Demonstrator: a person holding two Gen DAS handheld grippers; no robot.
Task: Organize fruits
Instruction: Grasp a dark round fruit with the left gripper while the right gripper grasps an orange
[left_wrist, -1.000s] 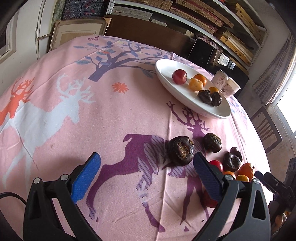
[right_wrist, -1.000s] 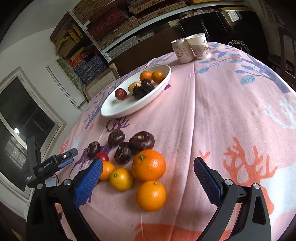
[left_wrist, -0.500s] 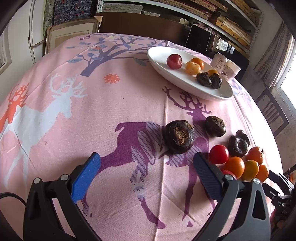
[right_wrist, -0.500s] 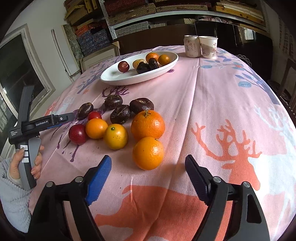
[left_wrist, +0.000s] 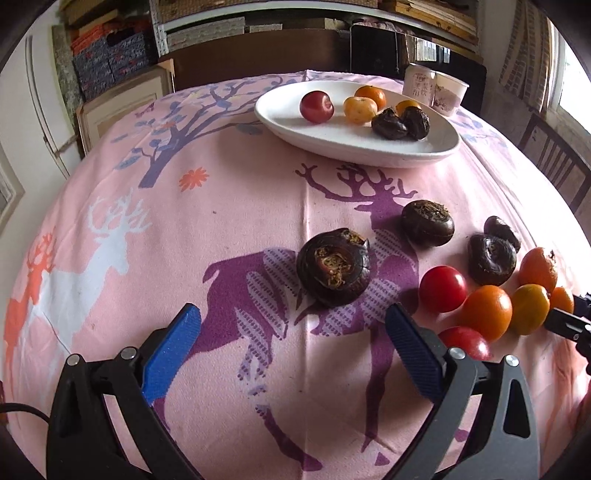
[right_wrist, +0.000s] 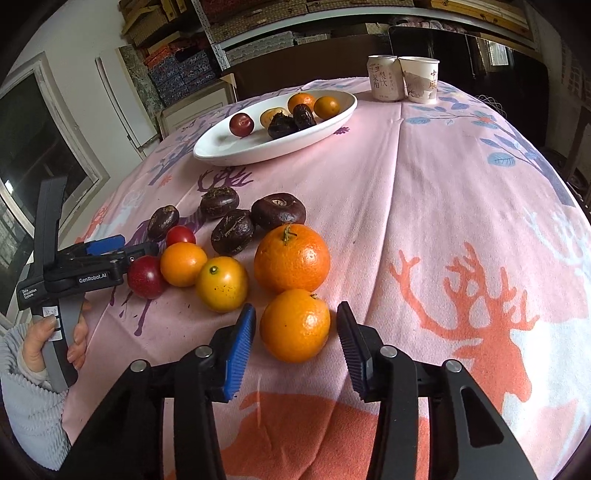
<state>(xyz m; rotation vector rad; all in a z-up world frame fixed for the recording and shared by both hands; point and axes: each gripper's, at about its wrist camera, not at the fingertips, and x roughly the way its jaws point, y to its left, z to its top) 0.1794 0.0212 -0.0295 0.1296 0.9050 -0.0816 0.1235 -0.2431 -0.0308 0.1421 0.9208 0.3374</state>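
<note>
My right gripper has its blue pads on either side of the nearest orange, and the jaws are closing with a thin gap left on each side. A bigger orange, small oranges, red fruits and dark water chestnuts lie in a cluster behind it. My left gripper stands open and empty above the cloth, just short of a large water chestnut. The white oval plate at the back holds a red fruit, small oranges and two dark chestnuts.
A can and a paper cup stand behind the plate. The pink deer-print tablecloth covers a round table. A hand in a grey sleeve holds the left gripper beside a dark red fruit. Shelves and a chair lie beyond.
My right gripper's jaws have narrowed from wide open to close around the nearest orange. The left gripper has rolled and shifted, so the chestnut now sits more centred ahead of it.
</note>
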